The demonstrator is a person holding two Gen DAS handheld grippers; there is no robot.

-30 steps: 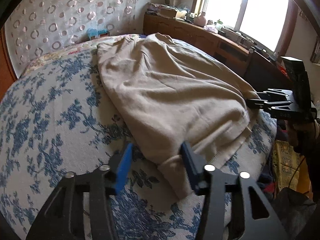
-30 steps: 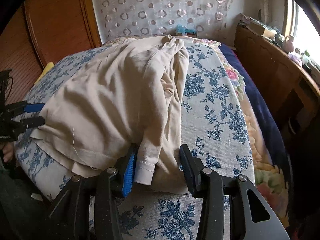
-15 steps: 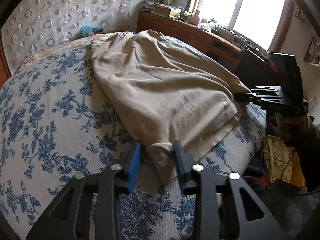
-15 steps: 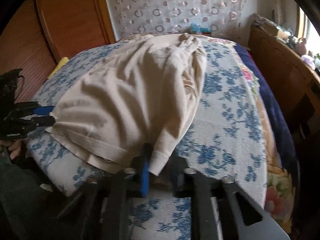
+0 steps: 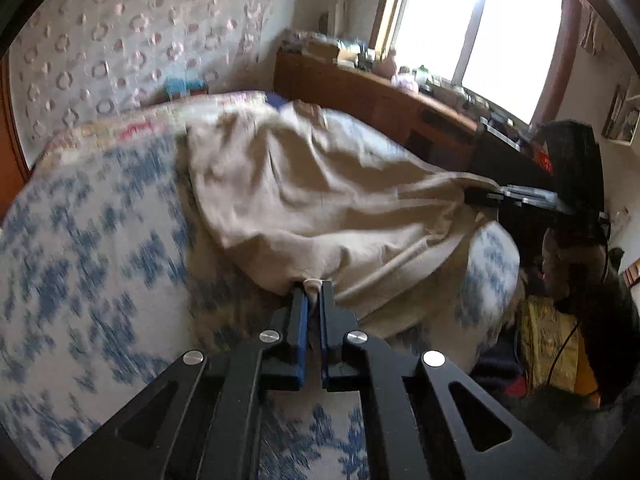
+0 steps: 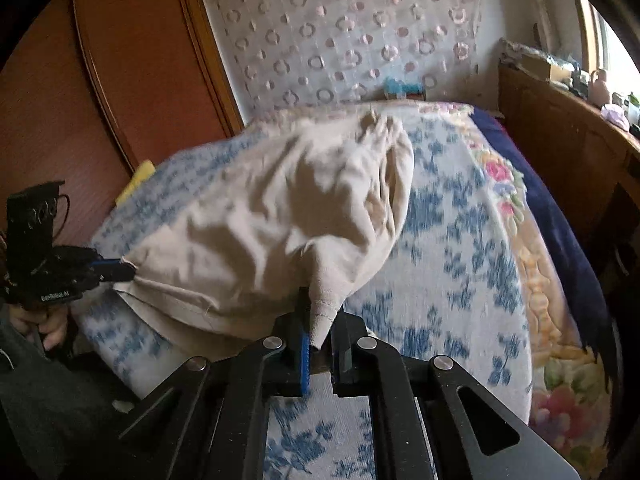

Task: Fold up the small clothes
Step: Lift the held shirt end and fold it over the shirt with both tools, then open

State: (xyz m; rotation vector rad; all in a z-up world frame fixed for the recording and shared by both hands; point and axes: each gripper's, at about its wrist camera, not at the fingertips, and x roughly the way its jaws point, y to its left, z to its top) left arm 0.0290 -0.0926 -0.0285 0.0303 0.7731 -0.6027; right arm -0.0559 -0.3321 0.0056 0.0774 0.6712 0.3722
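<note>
A beige garment lies on the blue-flowered bed cover; it also shows in the right wrist view. My left gripper is shut on one near corner of the garment and lifts it. My right gripper is shut on the other near corner, a cuffed end. Each gripper shows in the other's view, the right one at the garment's right end and the left one at its left end. The near hem is raised and stretched between them.
A wooden dresser with clutter stands under the window on the right. A wooden wardrobe stands on the left. A curtain with ring pattern hangs behind the bed. The bed's near edge drops off below the grippers.
Both grippers closed on the garment's near corners and lifted them. The near hem rose off the bed and the cloth bunched up toward the far end.
</note>
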